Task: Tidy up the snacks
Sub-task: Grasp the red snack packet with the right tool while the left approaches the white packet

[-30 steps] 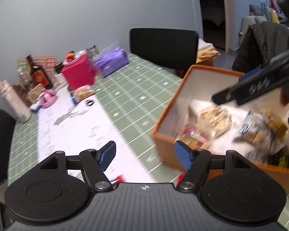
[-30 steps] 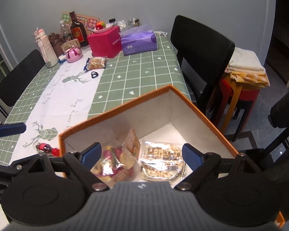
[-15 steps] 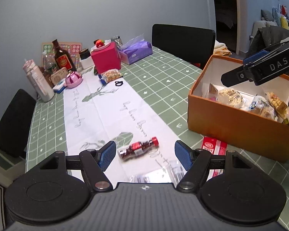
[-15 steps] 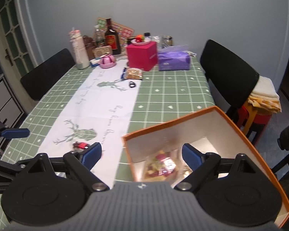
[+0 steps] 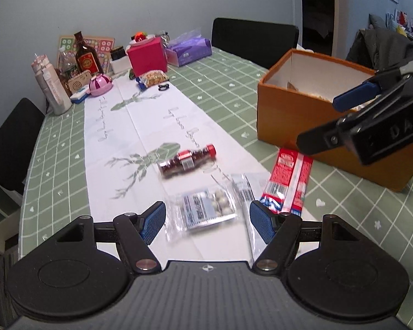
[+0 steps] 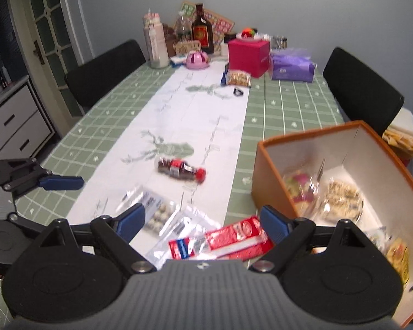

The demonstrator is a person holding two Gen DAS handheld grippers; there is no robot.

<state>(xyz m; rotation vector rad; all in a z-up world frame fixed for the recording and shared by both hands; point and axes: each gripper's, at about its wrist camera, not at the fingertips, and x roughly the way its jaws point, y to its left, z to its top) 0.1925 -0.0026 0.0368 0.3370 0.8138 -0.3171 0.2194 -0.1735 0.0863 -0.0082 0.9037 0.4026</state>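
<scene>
The left gripper [image 5: 208, 221] hangs low over the near end of the counter [image 5: 220, 82], aimed along it, jaws wide apart with nothing between them. Just ahead lies a clear packet of pale round snacks [image 5: 203, 211]; a red snack packet [image 5: 289, 184] lies to its right and a small red-capped bottle [image 5: 187, 161] farther on (all flat on the white runner). The right gripper [image 6: 203, 221] hovers above the red packet, jaws likewise apart and empty, beside the orange box [image 6: 269, 181] holding bagged snacks.
</scene>
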